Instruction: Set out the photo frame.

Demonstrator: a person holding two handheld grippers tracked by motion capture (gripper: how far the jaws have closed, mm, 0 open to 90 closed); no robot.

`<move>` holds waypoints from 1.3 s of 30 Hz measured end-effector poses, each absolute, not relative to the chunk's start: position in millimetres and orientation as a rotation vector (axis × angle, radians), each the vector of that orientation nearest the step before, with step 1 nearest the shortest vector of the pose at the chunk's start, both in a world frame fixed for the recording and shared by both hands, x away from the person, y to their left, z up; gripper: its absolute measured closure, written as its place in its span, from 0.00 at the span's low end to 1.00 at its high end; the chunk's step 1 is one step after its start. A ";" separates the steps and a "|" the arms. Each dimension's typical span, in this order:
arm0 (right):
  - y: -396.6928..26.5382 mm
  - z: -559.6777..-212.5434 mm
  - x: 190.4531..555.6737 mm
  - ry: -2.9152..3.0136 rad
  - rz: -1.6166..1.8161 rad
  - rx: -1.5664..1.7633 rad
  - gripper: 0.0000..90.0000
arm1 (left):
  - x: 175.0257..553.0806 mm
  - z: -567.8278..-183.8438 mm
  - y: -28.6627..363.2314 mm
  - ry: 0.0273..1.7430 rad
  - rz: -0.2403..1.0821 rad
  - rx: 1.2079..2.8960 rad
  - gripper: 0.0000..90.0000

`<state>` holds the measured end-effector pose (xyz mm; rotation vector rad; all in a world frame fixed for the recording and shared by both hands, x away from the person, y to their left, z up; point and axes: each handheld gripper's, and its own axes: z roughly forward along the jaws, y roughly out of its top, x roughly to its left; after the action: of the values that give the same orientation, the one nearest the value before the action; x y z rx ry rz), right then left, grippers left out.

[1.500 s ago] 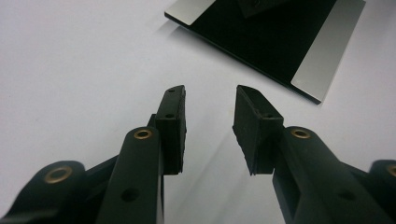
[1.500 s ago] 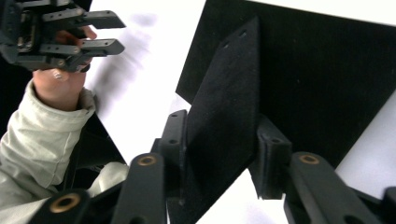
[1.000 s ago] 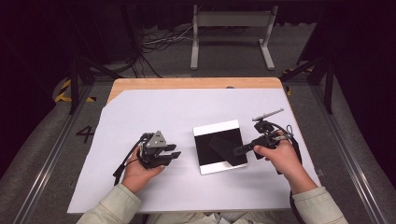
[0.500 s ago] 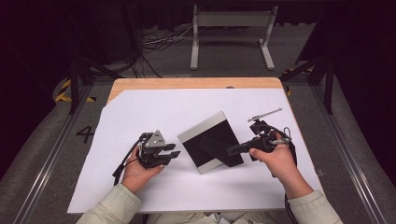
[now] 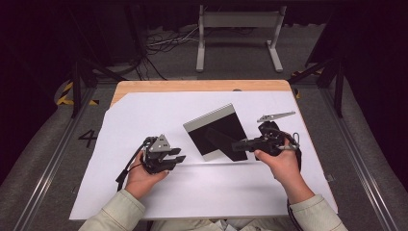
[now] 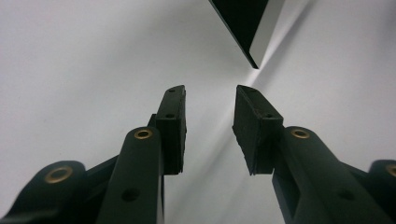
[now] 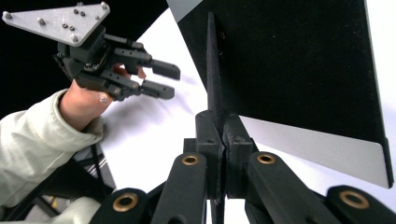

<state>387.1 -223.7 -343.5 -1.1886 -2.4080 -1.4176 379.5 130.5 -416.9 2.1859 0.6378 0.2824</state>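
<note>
A black-backed picture frame [image 5: 214,130] with a pale grey border strip stands tilted on the white sheet at mid-table, its back toward me. My right gripper [image 5: 239,144] is shut on the frame's thin black stand flap [image 7: 211,70], which runs edge-on between the closed jaws of that right gripper [image 7: 218,123]. The frame's back [image 7: 289,60] spreads across the right gripper view. My left gripper [image 5: 179,155] rests low on the sheet left of the frame, open with nothing between its fingers. The left gripper view has the left gripper [image 6: 210,100] pointing toward a lower corner of the frame [image 6: 247,28].
A white sheet [image 5: 144,110] covers most of the wooden table [image 5: 192,85]. Dark floor, cables and a grey metal stand [image 5: 238,21] lie beyond the far edge. The left hand's gripper [image 7: 156,79] appears farther off in the right gripper view.
The frame lay flat a second ago; it is now raised off the sheet, tilted and turned counter-clockwise. The right hand has risen slightly with it. The left hand has stayed put.
</note>
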 end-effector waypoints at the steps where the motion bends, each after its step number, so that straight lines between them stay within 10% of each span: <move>1: -223.7 -343.7 386.9 -2.418 -1.438 -1.182 0.98 | 379.6 -417.0 130.5 0.638 0.283 2.186 0.72; 39: -231.6 -379.2 372.6 -2.746 -1.566 -0.951 0.97 | 378.3 -417.2 129.7 0.637 0.295 2.196 0.72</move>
<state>372.6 -231.6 -379.2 -0.9512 -2.7456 -1.5660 378.3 129.7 -417.2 2.1962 0.6371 0.2945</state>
